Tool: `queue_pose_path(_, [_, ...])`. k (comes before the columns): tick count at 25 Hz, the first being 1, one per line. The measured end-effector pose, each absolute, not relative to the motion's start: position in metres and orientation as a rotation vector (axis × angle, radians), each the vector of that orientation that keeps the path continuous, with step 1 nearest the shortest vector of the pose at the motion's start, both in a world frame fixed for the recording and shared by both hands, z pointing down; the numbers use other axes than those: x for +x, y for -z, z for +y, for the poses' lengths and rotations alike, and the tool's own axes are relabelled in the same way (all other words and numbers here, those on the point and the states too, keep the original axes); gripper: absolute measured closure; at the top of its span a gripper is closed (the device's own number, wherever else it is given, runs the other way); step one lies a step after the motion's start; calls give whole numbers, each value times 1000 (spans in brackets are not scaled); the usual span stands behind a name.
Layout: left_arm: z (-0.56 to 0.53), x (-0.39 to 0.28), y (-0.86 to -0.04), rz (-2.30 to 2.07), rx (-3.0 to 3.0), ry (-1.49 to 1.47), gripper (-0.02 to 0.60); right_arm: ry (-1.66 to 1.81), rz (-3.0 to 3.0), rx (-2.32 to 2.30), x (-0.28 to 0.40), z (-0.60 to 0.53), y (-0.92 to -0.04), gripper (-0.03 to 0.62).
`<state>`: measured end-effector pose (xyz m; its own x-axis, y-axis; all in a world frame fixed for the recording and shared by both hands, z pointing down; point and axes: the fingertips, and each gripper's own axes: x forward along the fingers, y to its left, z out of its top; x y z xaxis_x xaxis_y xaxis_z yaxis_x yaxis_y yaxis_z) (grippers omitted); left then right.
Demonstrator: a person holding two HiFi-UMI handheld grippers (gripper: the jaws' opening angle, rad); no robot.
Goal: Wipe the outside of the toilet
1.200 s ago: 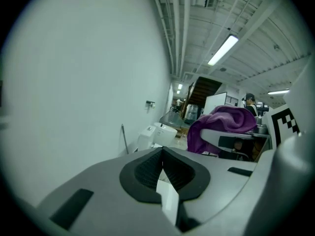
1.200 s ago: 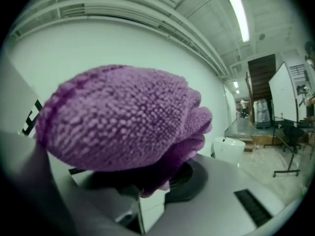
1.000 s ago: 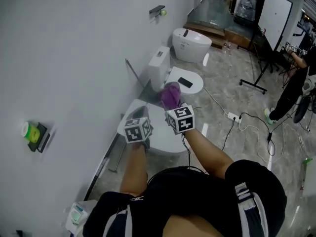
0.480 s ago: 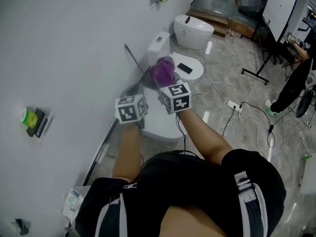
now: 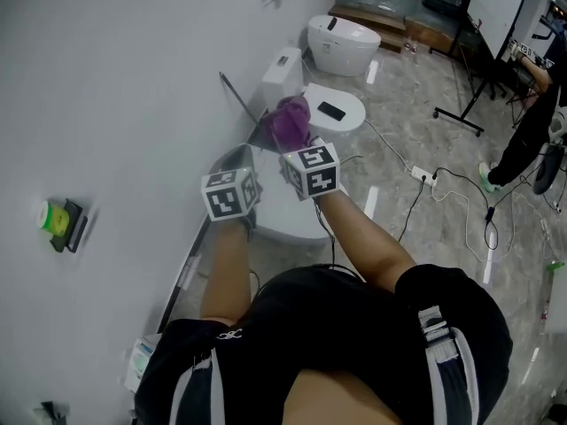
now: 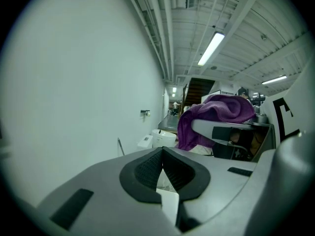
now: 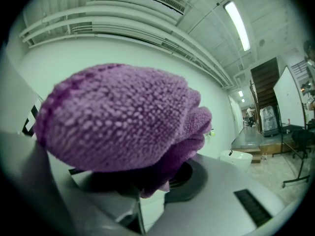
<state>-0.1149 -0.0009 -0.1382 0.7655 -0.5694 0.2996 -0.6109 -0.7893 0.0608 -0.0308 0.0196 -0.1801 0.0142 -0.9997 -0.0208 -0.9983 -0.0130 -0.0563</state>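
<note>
**Three toilets along the wall, purple cloth held up in my right gripper**

Three white toilets stand in a row against the pale wall (image 5: pixel 115 87) on my left. The nearest toilet (image 5: pixel 288 212) sits directly below both grippers. The second toilet (image 5: pixel 341 113) is just beyond it, with a small dark flat thing (image 5: pixel 331 111) lying on its closed lid. The third toilet (image 5: pixel 341 35) is further along, near a raised platform.

My right gripper (image 7: pixel 147 186) is clenched on the purple cloth (image 7: pixel 123 122). The cloth bunches up in a thick wad that fills most of that gripper's view, with only wall and ceiling behind it. In the head view the wad shows just past the far edge of the nearest toilet, in line with the near rim of the second. From this steep angle I cannot tell whether the cloth touches any porcelain. The right gripper view suggests it is up in the air.

My left gripper (image 6: pixel 162 154) is just beside the right one, on the wall side. Its ribbed pads are pressed together at the tips with nothing between them. Its camera looks along the wall towards the farther toilets and catches the cloth to its right.

A green item (image 5: pixel 60 221) is fixed on the wall, well apart from the toilets. On the marble floor (image 5: pixel 416 104) a white power strip (image 5: pixel 423 178) lies with cables trailing from it. Another person (image 5: pixel 532 140) stands at the right edge of the room.
</note>
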Motion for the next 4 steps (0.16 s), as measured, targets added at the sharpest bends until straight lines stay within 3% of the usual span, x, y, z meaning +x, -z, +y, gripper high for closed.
queue_pose_path(4, [-11,-126,136,-929,2807,-401,571,26,2171,-2204,-43,9,181,534])
